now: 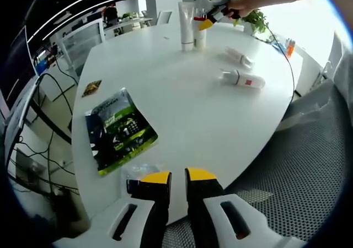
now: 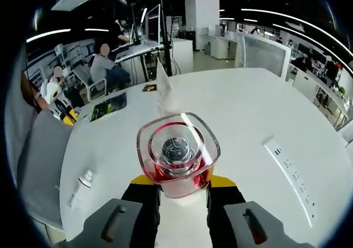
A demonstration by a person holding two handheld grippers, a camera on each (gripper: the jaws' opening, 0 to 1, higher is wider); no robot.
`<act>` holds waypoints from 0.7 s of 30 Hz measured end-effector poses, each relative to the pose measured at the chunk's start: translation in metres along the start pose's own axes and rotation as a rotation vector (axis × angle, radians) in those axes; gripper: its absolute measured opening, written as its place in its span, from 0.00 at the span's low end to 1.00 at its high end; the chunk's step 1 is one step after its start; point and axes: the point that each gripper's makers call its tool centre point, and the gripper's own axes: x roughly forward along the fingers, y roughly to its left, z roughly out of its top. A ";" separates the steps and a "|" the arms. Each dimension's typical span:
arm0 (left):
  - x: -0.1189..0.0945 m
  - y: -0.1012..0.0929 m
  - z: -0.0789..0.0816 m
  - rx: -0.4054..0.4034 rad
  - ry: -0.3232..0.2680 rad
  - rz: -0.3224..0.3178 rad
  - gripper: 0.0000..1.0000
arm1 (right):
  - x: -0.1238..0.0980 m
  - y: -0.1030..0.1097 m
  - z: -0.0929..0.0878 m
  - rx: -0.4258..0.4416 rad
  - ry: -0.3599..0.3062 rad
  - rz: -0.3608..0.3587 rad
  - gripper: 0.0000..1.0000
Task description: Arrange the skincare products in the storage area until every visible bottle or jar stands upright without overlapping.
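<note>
A white tube (image 1: 186, 25) stands upright at the far side of the white table (image 1: 182, 116). Right beside it is a clear bottle (image 1: 199, 38) with a red core and silvery cap (image 2: 178, 153), upright, with my right gripper (image 1: 208, 21) (image 2: 179, 184) shut on it from above. Two white bottles lie on their sides: one (image 1: 238, 57) near the tube, the other (image 1: 242, 80) with a red label; one of them (image 2: 83, 184) shows at the left. My left gripper (image 1: 178, 179) hovers at the near table edge, jaws together, holding nothing.
A green packet (image 1: 118, 129) and a small brown sachet (image 1: 91, 87) lie on the table's left side. A clear wrapper (image 1: 140, 171) sits near my left jaws. A white power strip (image 2: 289, 171) lies right of the bottle. People sit at desks (image 2: 102, 63) beyond.
</note>
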 end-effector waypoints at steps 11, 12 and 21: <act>0.000 0.001 0.000 0.000 -0.002 0.003 0.07 | 0.004 0.001 -0.003 -0.018 0.020 0.002 0.28; 0.000 0.001 0.000 -0.001 -0.002 0.003 0.07 | 0.005 0.001 -0.004 -0.022 0.023 0.003 0.28; 0.000 0.001 0.000 0.000 -0.002 0.005 0.07 | 0.006 0.001 -0.004 -0.036 0.035 0.002 0.28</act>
